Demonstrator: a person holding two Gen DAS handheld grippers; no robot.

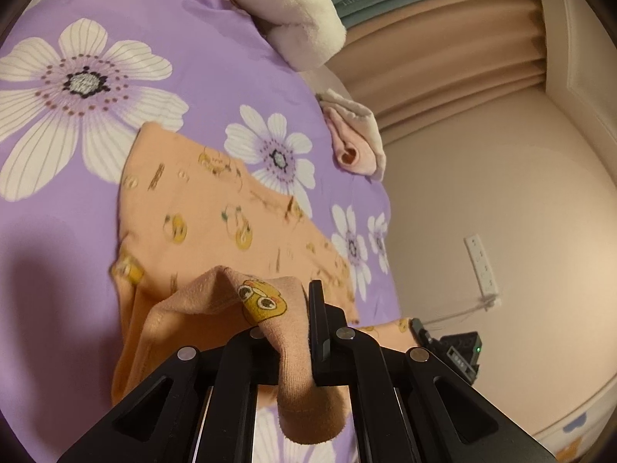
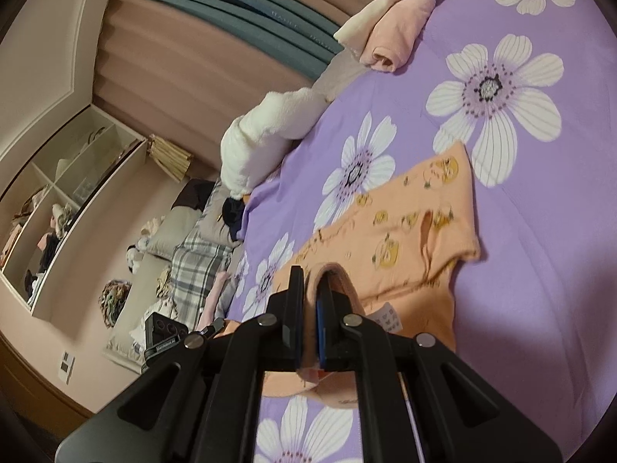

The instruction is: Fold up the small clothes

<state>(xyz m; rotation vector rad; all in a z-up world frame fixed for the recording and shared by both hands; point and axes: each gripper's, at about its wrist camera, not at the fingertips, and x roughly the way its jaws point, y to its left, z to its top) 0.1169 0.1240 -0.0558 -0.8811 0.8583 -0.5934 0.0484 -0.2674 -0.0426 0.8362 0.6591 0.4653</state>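
A small orange garment [image 1: 208, 208] printed with yellow cartoon ducks lies on the purple flowered bedsheet [image 1: 200, 58]. My left gripper [image 1: 285, 305] is shut on one edge of it, and the cloth bunches up and drapes back between the fingers. In the right wrist view the same orange garment [image 2: 408, 239] spreads away from me. My right gripper [image 2: 310, 289] is shut on another edge of it, a fold of cloth pinched between the two pads. A white label [image 2: 387, 318] shows on the cloth just right of that gripper.
A rolled pink and cream cloth [image 1: 356, 142] and a white fluffy blanket [image 1: 297, 11] lie near the bed's far edge. Beyond the edge are curtains [image 1: 443, 46], a wall with a power strip [image 1: 482, 266], and in the right view shelves [image 2: 65, 200] and a cluttered bench [image 2: 185, 254].
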